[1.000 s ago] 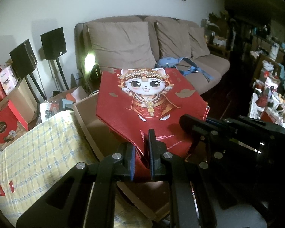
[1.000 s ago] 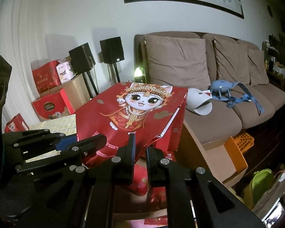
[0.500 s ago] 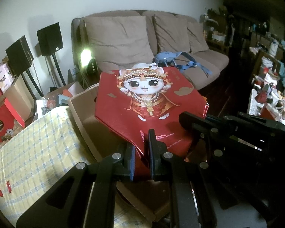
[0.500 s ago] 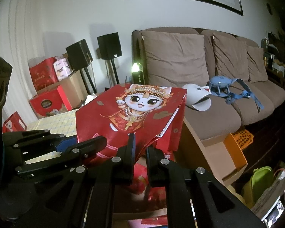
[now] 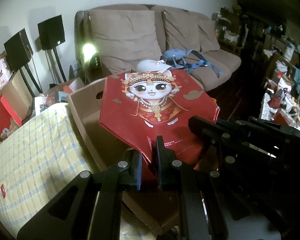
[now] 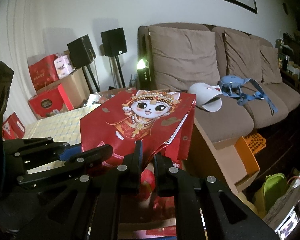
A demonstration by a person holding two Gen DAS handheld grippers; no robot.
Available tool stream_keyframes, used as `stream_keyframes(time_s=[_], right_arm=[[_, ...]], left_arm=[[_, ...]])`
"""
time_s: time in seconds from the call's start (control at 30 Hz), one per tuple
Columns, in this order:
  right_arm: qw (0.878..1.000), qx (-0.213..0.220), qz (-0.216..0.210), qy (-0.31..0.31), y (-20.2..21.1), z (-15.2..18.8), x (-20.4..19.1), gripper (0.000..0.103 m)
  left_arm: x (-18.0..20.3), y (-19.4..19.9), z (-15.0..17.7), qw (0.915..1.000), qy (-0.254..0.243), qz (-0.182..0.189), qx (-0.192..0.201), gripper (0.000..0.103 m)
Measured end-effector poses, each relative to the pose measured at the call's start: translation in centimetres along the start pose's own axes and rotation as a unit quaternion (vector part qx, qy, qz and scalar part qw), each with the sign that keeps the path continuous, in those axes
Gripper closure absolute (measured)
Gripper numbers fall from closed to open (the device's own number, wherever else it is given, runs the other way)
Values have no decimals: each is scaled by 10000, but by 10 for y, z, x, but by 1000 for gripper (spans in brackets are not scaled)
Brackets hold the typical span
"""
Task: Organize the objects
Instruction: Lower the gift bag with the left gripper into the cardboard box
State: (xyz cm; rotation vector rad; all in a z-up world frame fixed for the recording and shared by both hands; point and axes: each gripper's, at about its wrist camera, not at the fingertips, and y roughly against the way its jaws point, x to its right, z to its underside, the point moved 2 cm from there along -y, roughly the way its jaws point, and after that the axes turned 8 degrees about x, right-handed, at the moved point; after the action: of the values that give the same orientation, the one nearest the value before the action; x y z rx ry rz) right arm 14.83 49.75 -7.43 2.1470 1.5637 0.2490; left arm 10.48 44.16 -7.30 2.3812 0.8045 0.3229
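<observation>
A red gift bag [image 5: 156,108] printed with a cartoon cat in a headdress is held up flat over an open cardboard box [image 5: 84,108]. My left gripper [image 5: 149,160] is shut on the bag's near edge. My right gripper [image 6: 148,156] is shut on the bag's [image 6: 134,124] other near edge, beside its silver-lined side fold. Each gripper shows in the other's view: the right gripper [image 5: 230,134] at the right, the left gripper [image 6: 60,156] at the left. The box's inside below the bag is mostly hidden.
A brown sofa [image 6: 220,116] stands behind, bearing a white object [image 6: 207,98] and a blue strapped device [image 6: 236,86]. A yellow checked cloth [image 5: 30,150] lies left of the box. Two black speakers [image 6: 98,46] on stands, red cartons [image 6: 48,100] and an orange crate [image 6: 250,146] surround the spot.
The bag has sunk a little lower against the sofa and box, and both views tilt slightly downward. Both grips on the bag are unchanged.
</observation>
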Motion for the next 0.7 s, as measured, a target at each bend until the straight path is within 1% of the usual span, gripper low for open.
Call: stream_keyframes(time_s=[0.7], right_arm=[[9997, -253, 13, 64, -17, 14, 0, 94]], left_arm=[[-7, -16, 13, 9996, 166, 39, -225, 91]])
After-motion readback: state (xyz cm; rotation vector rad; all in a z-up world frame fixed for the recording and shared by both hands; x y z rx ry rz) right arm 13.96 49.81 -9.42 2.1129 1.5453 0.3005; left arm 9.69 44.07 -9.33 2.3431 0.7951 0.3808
